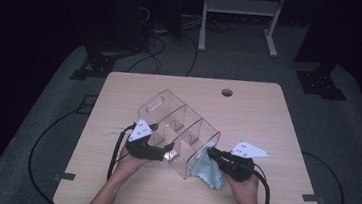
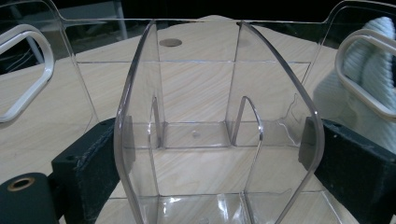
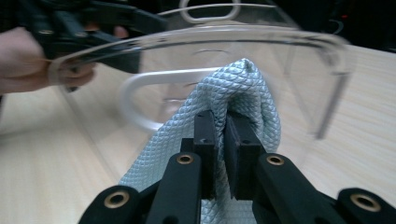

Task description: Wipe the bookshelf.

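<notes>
Clear organizer [image 1: 178, 132] lying tipped on bench [image 1: 268, 115], near front-centre, open compartments facing left tool. Left tool [image 1: 167, 148] clamped across organizer's curved end wall, pads [image 2: 100, 168] pressing outer faces either side. Right tool [image 1: 210, 154] jaws nearly together, pinching light blue cloth [image 3: 243, 93]. Cloth pressed against organizer's side wall beside handle cutout [image 3: 140, 100], remainder draping down to bench at organizer's right corner.
</notes>
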`<control>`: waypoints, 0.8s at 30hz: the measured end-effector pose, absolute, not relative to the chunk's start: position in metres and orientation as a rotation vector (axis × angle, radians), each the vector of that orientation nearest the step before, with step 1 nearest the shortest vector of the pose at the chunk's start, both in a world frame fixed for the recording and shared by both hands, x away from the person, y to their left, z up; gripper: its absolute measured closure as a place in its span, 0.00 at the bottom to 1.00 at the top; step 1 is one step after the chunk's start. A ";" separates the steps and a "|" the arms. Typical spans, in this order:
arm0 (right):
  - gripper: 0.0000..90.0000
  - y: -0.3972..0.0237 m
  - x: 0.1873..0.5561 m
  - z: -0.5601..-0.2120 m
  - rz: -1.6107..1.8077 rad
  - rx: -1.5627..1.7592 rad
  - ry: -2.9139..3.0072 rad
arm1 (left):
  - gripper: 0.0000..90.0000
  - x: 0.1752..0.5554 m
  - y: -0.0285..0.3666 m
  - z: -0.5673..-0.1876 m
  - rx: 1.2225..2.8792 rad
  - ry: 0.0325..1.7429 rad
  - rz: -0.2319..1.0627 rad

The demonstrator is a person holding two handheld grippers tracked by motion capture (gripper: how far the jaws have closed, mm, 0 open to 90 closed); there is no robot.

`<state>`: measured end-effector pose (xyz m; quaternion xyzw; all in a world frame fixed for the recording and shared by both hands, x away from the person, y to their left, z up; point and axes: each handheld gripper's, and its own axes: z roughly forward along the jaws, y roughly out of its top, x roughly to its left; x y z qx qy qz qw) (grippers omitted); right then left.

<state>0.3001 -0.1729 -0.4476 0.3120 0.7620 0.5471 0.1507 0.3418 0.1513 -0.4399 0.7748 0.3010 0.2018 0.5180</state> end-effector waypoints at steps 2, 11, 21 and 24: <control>0.92 -0.169 0.296 -0.448 1.597 0.885 2.209 | 0.08 0.342 0.151 -0.440 1.861 0.722 0.485; 0.92 -0.169 0.295 -0.447 1.604 0.880 2.194 | 0.08 0.342 0.151 -0.440 1.862 0.720 0.491; 0.93 -0.157 0.285 -0.446 1.624 0.806 2.221 | 0.09 0.342 0.150 -0.439 1.857 0.730 0.504; 0.93 -0.155 0.283 -0.446 1.631 0.803 2.223 | 0.09 0.342 0.150 -0.439 1.860 0.730 0.508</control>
